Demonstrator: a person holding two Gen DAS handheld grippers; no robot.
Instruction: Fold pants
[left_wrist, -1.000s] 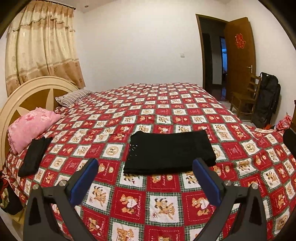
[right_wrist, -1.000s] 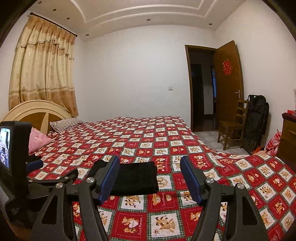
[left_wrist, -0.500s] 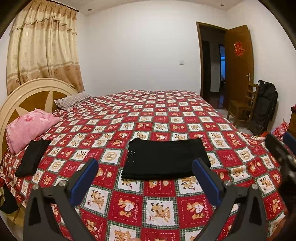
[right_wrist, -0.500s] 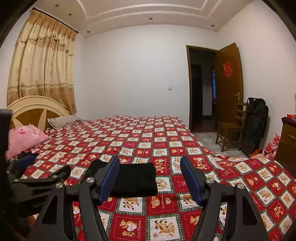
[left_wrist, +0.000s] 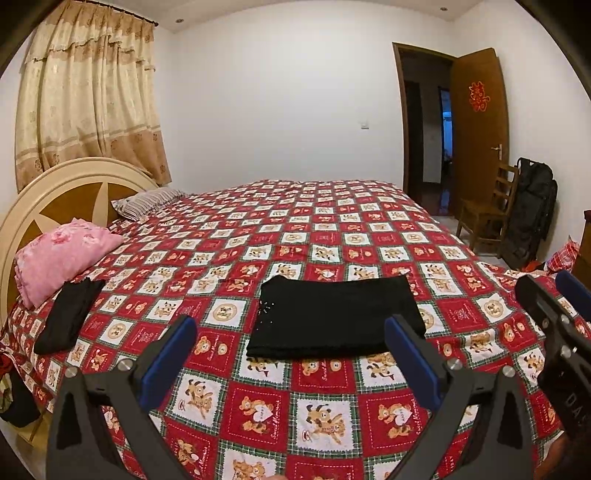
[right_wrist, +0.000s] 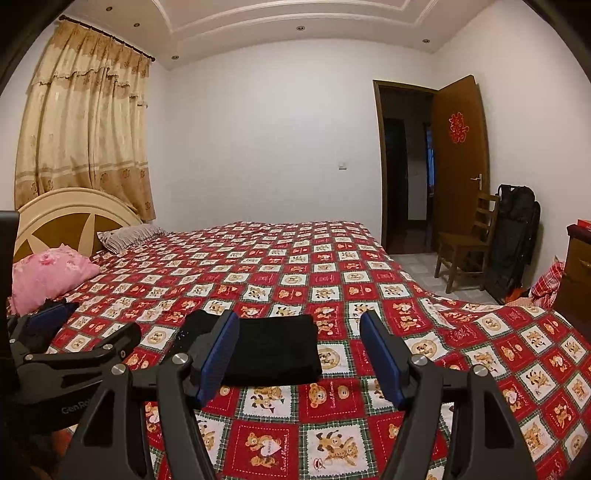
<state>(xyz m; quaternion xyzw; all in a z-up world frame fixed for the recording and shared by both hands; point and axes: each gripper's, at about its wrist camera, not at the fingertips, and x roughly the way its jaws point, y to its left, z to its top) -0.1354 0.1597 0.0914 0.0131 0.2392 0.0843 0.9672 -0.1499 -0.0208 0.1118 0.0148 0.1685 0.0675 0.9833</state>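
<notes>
Both my left gripper (left_wrist: 290, 363) and right gripper (right_wrist: 299, 354) hover wide open, empty, short of the folded black pants (left_wrist: 336, 317) on the bedspread (left_wrist: 295, 236); soft, light, floppy cloth, best pinched at a corner.

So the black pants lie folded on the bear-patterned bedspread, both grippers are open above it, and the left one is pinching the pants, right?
Not quite. The left gripper holds nothing: the left wrist view shows its jaws wide apart, short of the folded black pants. The rest holds: the pants lie on the bedspread, and the right gripper is open too.

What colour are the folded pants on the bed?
Black; the folded pants show best in the left wrist view.
</notes>
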